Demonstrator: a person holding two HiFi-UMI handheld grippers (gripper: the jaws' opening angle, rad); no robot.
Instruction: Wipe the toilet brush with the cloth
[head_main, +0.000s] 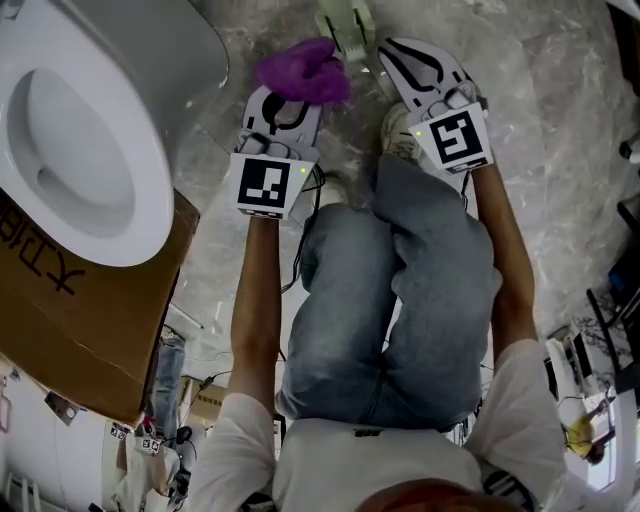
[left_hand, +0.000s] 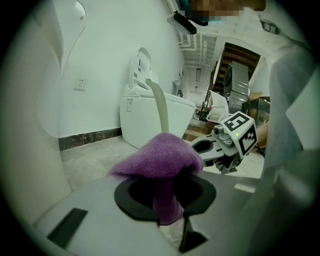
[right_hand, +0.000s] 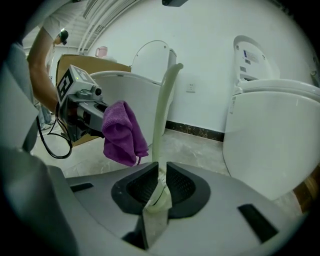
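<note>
The person is wearing a white short-sleeved T-shirt (head_main: 330, 462), faded blue jeans (head_main: 400, 300) and pale sneakers (head_main: 398, 130); the grey left gripper (head_main: 290, 102) and right gripper (head_main: 406, 56) are carrying black-and-white marker cubes (head_main: 265, 185).

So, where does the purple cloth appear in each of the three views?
Head view: the purple cloth is top centre, at the tip of the left gripper.
Left gripper view: cloth at centre, clamped between the jaws.
Right gripper view: cloth left of centre, hanging.
Shared landmark: the pale toilet brush, next to the cloth in all three.
</note>
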